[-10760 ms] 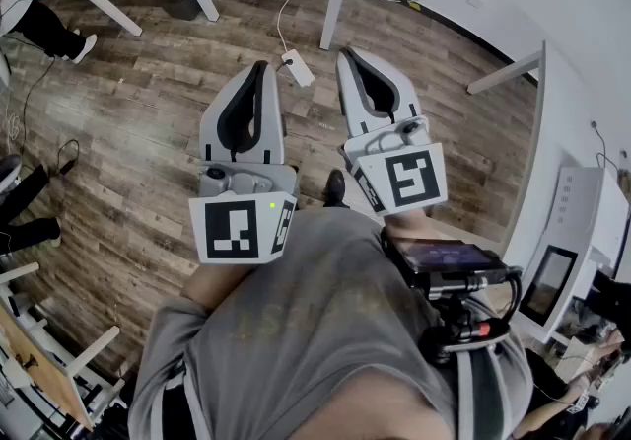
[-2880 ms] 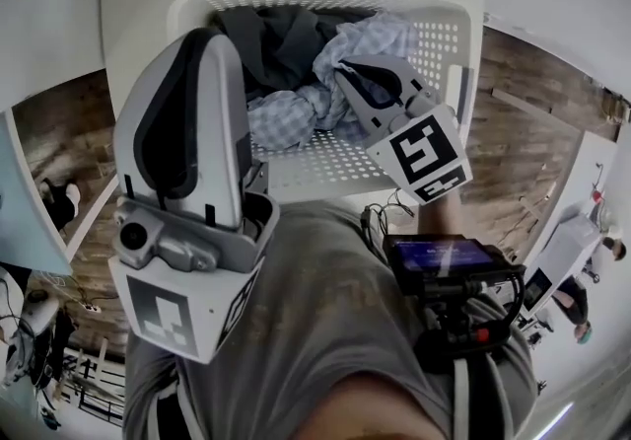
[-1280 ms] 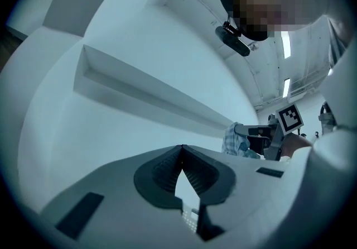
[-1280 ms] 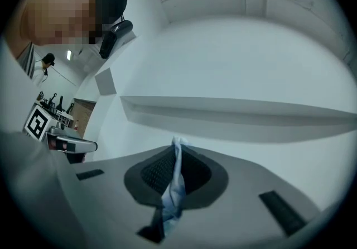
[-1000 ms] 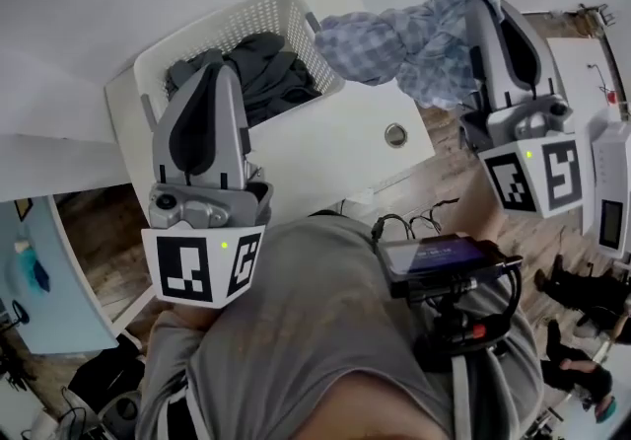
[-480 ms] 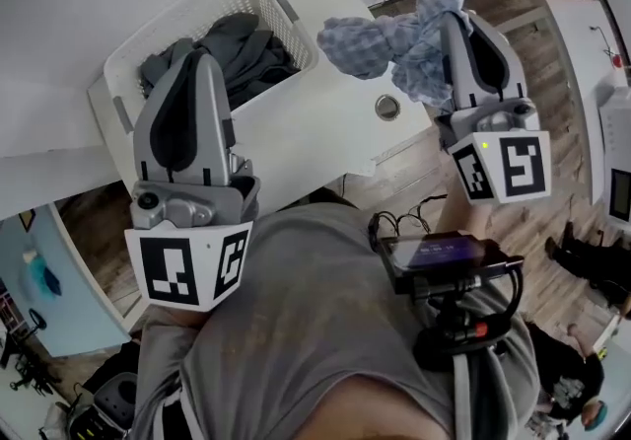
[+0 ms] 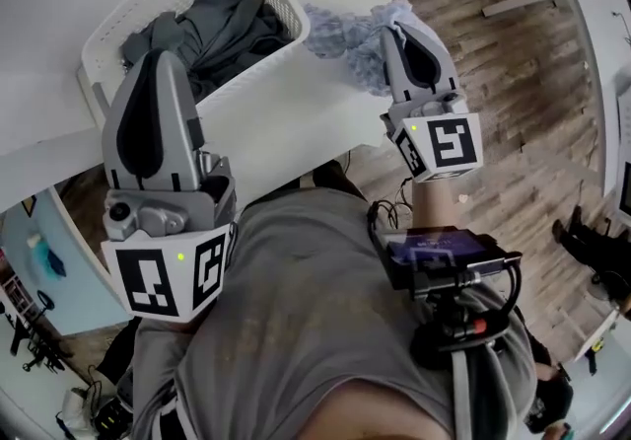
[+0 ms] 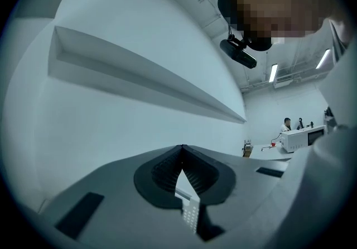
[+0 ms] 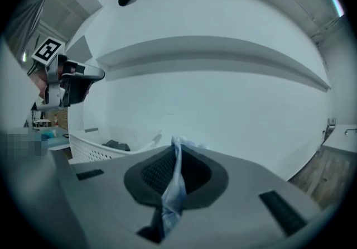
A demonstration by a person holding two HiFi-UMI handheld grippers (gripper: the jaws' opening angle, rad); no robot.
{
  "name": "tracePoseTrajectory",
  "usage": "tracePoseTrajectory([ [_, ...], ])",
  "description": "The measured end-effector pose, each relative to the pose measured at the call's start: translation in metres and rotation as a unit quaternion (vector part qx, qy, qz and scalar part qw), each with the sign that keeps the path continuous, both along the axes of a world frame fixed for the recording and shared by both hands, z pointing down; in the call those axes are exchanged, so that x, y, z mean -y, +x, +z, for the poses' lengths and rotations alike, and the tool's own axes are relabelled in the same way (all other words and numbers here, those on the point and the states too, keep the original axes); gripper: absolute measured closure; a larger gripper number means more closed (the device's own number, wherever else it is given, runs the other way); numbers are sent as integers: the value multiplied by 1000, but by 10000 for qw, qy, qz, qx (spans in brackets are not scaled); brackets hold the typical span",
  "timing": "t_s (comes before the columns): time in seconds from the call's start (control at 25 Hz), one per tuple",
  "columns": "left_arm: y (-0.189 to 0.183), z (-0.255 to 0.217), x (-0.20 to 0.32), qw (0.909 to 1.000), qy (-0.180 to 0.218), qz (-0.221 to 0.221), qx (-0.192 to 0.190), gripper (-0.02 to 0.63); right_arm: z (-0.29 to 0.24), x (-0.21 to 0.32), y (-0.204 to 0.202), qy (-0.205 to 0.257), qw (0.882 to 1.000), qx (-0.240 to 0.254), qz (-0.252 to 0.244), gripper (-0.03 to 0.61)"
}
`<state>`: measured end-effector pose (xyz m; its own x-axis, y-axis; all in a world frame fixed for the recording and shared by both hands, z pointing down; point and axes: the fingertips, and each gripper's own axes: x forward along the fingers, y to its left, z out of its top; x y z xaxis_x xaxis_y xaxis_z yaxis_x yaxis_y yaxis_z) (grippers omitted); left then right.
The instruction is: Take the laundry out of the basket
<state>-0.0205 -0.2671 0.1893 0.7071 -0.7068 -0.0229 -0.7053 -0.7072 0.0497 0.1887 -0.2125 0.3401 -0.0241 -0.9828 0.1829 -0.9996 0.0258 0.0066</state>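
1. Our right gripper [image 7: 394, 34] is clamped on the pale blue checked cloth [image 7: 340, 34], which is out and just beside the white perforated plastic basket [image 7: 286, 4].
2. Dark grey garments [image 7: 217, 29] lie in the basket, not yet removed.
3. Our left gripper [image 7: 153, 63] is closed and empty.

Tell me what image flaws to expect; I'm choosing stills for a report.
Head view: sharp, evenly lit, but fisheye bows the white table edge. Left gripper view: dark round border, bluish cast, left tongs soft. Right gripper view: same border, checked cloth in the right tongs blurred.
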Motion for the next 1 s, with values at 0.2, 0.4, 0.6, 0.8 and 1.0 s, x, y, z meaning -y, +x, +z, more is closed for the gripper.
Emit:
tracePoseTrajectory([
  [0.2,2,6,5,9999,-11,-90,87,606,51,2,-17,-490,9984,58,-270,560],
  [0.4,5,7,1,9998,-24,-144,122,606,85,-2,-32,-1089,9912,-163,-728,557],
  [0.6,2,10,3,9999,-54,-133,62,606,98,-6,-47,-1567,9816,-329,-1037,499],
  [0.8,9,4,0,9999,23,-89,-66,606,77,-19,-44,-1665,9770,-451,-1256,414],
  [1.0,16,-1,4,9993,254,-262,-72,606,24,-28,-42,-1038,9842,77,-1430,415],
])
